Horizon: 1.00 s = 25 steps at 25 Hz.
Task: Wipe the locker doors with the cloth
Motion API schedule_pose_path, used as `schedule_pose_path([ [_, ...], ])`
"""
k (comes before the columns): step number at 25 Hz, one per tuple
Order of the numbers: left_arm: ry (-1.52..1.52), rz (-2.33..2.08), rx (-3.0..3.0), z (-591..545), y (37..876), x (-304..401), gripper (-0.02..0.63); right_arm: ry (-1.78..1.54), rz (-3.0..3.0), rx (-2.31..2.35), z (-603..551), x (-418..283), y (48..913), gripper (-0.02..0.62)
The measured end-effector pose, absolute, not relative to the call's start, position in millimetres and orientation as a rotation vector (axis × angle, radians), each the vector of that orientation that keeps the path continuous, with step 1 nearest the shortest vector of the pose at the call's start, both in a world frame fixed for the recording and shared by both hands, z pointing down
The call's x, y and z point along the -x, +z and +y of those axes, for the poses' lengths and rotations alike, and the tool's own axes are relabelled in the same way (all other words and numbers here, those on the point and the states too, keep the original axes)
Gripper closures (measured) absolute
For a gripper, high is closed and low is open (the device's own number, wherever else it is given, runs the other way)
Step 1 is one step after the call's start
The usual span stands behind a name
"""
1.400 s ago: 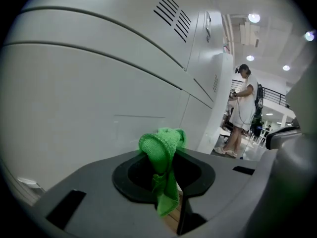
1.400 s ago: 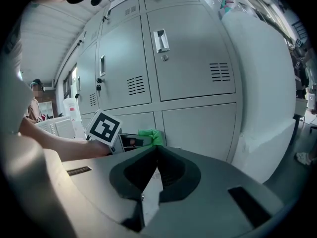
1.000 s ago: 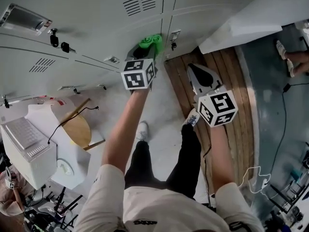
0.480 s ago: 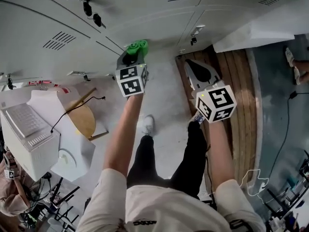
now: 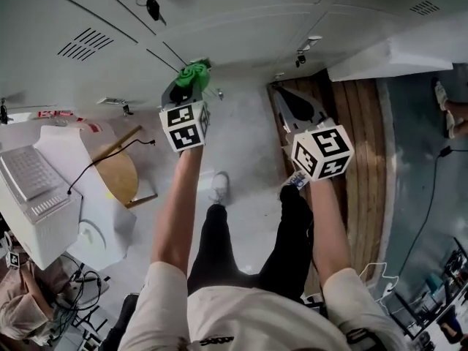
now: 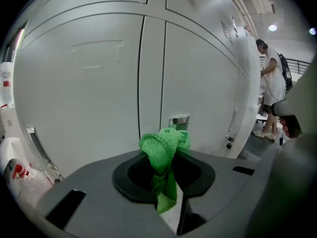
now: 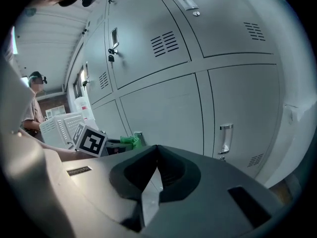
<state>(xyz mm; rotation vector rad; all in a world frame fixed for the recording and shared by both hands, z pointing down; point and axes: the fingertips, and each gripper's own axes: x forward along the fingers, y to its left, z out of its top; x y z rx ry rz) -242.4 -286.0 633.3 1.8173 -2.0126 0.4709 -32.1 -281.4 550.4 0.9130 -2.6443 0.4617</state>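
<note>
A bunched green cloth (image 5: 192,74) (image 6: 164,150) is pinched in my left gripper (image 5: 187,86) (image 6: 166,155), which is shut on it. It points at the lower grey locker doors (image 5: 219,20) (image 6: 99,83), close to a metal lock knob (image 6: 179,121); whether cloth and door touch cannot be told. My right gripper (image 5: 289,102) (image 7: 157,151) hangs to the right, shut on nothing, off the doors (image 7: 168,108). From the right gripper view I see the left gripper's marker cube (image 7: 90,141) and the cloth (image 7: 130,141).
A white machine (image 5: 33,189) and a round wooden stool (image 5: 118,176) stand at the left. Wooden planks (image 5: 351,123) and a white board (image 5: 409,50) lie at the right. One person (image 6: 271,83) stands far right, another (image 7: 33,108) far left. A door handle (image 7: 225,135) juts out.
My left gripper has carried the cloth leftward along the locker doors. The right gripper has drifted slightly left with it and stayed shut.
</note>
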Motion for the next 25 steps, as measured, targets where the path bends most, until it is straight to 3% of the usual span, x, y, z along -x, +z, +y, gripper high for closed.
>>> schedule_pose_path([
  [8,0.559,-1.983,-1.866,-314.9,651.7,191.8,0.517,0.438,-2.645,-0.828,-308.3,10.5,568.6,0.586],
  [25,0.190,-1.710,-1.954,-402.1,708.2,39.0,0.517,0.303,-2.526,-0.833,-340.0,-90.2,601.9,0.586],
])
